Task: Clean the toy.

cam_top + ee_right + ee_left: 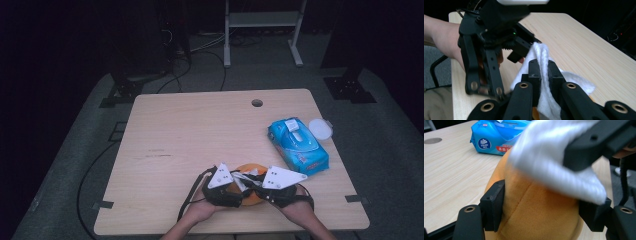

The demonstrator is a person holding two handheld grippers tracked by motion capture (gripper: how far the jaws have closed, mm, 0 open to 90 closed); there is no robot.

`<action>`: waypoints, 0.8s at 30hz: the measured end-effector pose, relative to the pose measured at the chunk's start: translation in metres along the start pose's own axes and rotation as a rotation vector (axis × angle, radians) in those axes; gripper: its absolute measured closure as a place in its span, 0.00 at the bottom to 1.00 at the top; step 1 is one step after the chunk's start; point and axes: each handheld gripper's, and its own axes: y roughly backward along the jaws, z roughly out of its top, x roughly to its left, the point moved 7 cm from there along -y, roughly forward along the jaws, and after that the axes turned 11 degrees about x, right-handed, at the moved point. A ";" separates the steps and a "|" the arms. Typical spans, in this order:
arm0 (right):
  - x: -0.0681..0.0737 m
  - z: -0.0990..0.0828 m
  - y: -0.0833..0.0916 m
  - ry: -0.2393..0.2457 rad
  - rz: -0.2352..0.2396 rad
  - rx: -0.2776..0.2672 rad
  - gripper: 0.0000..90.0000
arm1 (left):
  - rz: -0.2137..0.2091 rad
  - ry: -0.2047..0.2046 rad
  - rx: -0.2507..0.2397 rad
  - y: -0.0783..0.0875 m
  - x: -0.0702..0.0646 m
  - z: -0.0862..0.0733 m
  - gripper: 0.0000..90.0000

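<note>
Near the surface's (175, 130) front edge, the left gripper (541, 207) clamped an orange plush toy (536, 212) steady, so the right gripper (543, 75), pinching a white wipe (542, 60), could rub it.

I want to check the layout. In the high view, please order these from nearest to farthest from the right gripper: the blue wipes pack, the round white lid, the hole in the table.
1. Blue wipes pack, up and right of the right gripper.
2. Round white lid, just beyond the pack.
3. Hole in the table, near the far edge.
</note>
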 end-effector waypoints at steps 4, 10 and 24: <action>-0.008 -0.010 0.010 -0.039 -0.010 -0.016 0.93 | -0.010 0.006 -0.007 0.000 0.002 0.000 0.34; -0.022 -0.026 0.018 -0.092 -0.030 -0.013 0.93 | -0.028 0.024 -0.010 0.004 0.007 -0.003 0.35; -0.053 -0.076 0.022 -0.224 -0.050 0.079 0.92 | -0.082 0.058 -0.027 0.014 0.018 -0.010 0.37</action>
